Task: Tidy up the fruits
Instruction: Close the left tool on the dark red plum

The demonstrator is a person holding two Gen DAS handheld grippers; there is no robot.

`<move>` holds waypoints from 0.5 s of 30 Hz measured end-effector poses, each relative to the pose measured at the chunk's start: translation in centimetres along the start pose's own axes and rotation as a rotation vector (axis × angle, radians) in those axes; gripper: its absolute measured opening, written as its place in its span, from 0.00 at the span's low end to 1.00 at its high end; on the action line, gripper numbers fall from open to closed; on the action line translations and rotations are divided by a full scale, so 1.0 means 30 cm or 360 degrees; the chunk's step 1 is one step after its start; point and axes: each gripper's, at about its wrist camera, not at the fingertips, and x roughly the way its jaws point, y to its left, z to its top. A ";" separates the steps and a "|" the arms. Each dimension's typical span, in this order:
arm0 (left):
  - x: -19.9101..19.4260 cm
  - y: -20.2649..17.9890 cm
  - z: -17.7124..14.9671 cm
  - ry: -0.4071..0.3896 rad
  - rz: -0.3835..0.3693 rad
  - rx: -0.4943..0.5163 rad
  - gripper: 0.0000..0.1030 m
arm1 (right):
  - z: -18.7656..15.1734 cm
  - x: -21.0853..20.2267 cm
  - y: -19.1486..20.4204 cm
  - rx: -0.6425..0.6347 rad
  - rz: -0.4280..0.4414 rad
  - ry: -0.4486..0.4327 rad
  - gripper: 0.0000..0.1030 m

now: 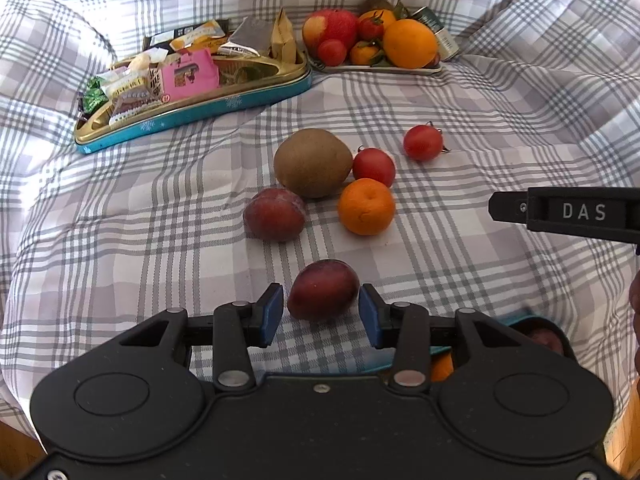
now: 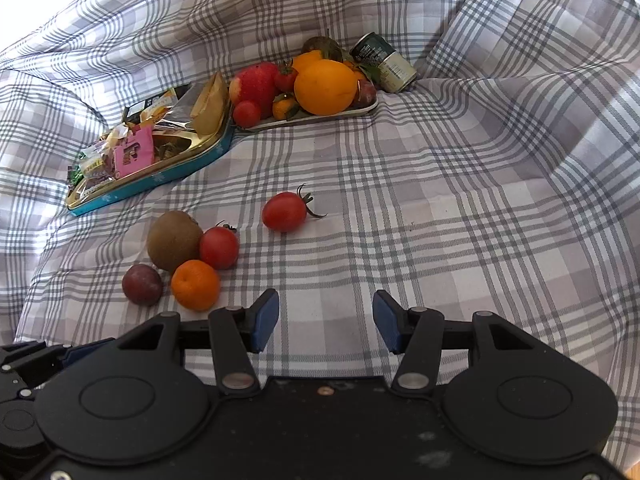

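We take the kiwi point(image 1: 313, 162) as our landmark, lying on the grey plaid cloth point(image 1: 500, 128). Touching its right side sits a cherry tomato point(image 1: 374, 166), and just in front of that tomato, also against the kiwi, rests a mandarin point(image 1: 366, 206). A dark red plum point(image 1: 275, 215) lies just at the kiwi's near left, and a second cherry tomato point(image 1: 423, 143) sits apart to the kiwi's right, its green stem showing. Nearer to us than the kiwi, a second plum point(image 1: 323, 290) lies on the cloth between the blue pads of our left gripper point(image 1: 322, 312); the pads stand a little off its sides, so we read the jaws as open around it and not pressing. Our right gripper point(image 2: 326, 318) hovers over bare cloth to the kiwi's near right, jaws apart with nothing between them. Beyond the kiwi and to its left sits a blue and gold tin point(image 1: 192, 114) heaped with wrapped snacks point(image 1: 188, 74). Beyond the kiwi and to its right, a small tray point(image 2: 320, 117) carries a pile of fruit: a large orange point(image 2: 325, 87), a red apple point(image 2: 256, 82), small tomatoes and mandarins. A dark green can point(image 2: 384, 62) lies tilted just behind that tray.
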 end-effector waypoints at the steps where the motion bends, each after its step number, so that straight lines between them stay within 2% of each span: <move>1: 0.006 0.002 0.002 0.0006 -0.0005 -0.0006 0.49 | 0.004 0.009 -0.001 -0.0003 -0.0001 0.0003 0.54; 15: 0.079 0.012 0.033 0.0057 -0.0031 -0.0046 0.49 | 0.050 0.105 0.015 -0.0054 -0.0022 0.0036 0.54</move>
